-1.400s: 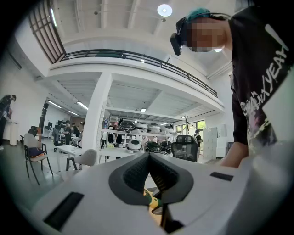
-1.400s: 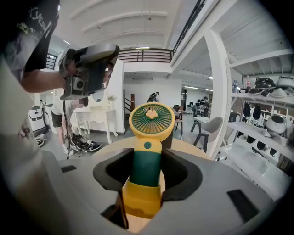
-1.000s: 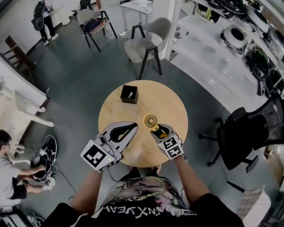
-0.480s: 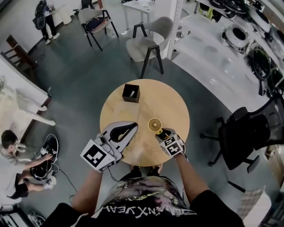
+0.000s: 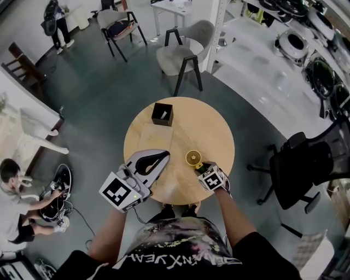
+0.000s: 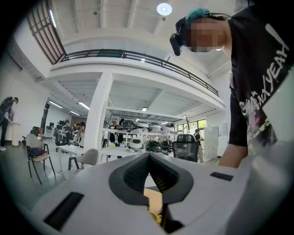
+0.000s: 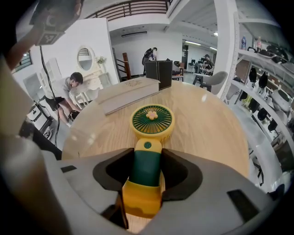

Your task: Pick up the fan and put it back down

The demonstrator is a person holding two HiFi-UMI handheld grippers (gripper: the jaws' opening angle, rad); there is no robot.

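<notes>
Round wooden bench (image 5: 213,126). Black open-top box (image 5: 162,115) sits at its far edge, with a flat pale slab (image 5: 151,135) lying just beside it on the near side; can't tell if they touch. Grey chair (image 5: 180,54) is past the bench, a second chair (image 5: 116,26) further back near a white table (image 5: 170,7). Black office chair (image 5: 298,164) on the right. Shelves (image 5: 306,49) of round units top right. One person (image 5: 13,202) crouches at left over cables, another (image 5: 54,22) stands far back.
</notes>
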